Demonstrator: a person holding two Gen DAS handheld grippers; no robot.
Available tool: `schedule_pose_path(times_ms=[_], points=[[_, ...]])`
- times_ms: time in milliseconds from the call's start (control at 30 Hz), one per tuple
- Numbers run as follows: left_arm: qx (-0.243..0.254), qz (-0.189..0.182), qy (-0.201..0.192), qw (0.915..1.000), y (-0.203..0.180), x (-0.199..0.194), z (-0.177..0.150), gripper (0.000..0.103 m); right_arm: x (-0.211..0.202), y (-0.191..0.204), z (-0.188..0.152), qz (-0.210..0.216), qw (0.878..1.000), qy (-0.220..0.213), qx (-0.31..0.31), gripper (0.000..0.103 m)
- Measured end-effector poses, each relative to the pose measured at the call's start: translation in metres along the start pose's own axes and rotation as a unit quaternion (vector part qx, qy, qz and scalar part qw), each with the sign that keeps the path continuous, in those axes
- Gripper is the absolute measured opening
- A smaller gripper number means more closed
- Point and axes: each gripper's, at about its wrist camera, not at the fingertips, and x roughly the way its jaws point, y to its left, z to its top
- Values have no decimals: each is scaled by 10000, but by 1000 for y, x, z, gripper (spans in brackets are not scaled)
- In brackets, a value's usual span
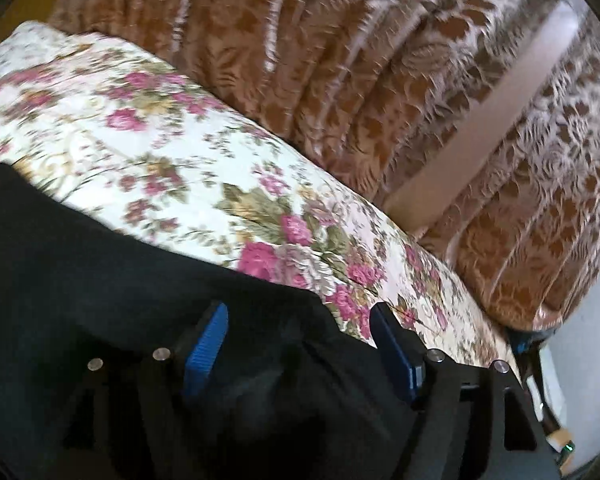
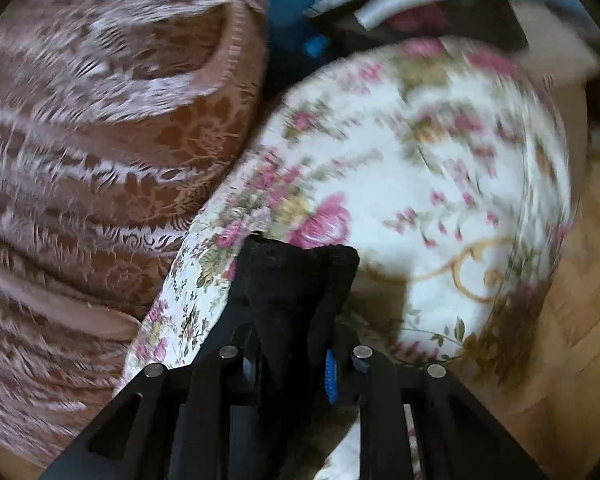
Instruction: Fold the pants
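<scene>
Left tongs point(image 1: 296, 344) spread wide, blue pads point(image 1: 206, 350) well apart, black pants point(image 1: 100, 272) lying loose between and under them, not clamped. Right tongs point(image 2: 290, 364) pressed together, pinching a bunched edge of the pants point(image 2: 296, 276), which sticks up past the fingertips.

Landmark: floral bedspread point(image 1: 148, 148) (white ground, pink roses, green leaves). In the left wrist view the pants lie on the bedspread, covering its near left part, edge running diagonally across the print. In the right wrist view the pinched bunch is above the bedspread point(image 2: 440, 168); cannot tell if it touches.

Brown curtain point(image 1: 340, 60) with pale leaf pattern hangs directly behind the bedspread, touching its far edge; a pale vertical strip point(image 1: 496, 120) shows between the folds. Same curtain point(image 2: 80, 140) is left of the bedspread in the right wrist view. Wooden floor point(image 2: 560, 340) to the right of the bedspread, below its draped side. Blurred blue and dark items point(image 2: 300, 12) beyond its far end (unidentifiable). Both views motion-blurred.
</scene>
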Motion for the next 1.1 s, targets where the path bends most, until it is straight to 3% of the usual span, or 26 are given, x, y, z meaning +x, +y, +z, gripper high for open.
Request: schedule_pose_path(times_ms=[233, 333, 500, 567, 800, 1033, 1100], points=[[-392, 160, -156, 9990, 23, -16, -16, 74, -50, 87, -18, 219, 9908, -660, -1161, 21], [-496, 119, -130, 9986, 27, -19, -24, 74, -75, 138, -40, 502, 9736, -976, -2004, 21], [-354, 0, -3, 9994, 23, -21, -34, 74, -109, 213, -95, 1278, 9276, -1259, -3277, 21], [-331, -86, 71, 9994, 21, -21, -37, 74, -109, 230, -113, 1468, 9180, -1096, -3518, 21], [-157, -307, 263, 9991, 14, -26, -45, 74, -86, 272, -202, 2070, 8657, -187, -4554, 22], [-80, -513, 386, 9979, 8, -29, -52, 74, -47, 267, -275, 2159, 8317, 995, -5018, 23], [-24, -570, 435, 9974, 4, -29, -54, 74, -33, 262, -294, 2101, 8232, 1375, -5092, 29]])
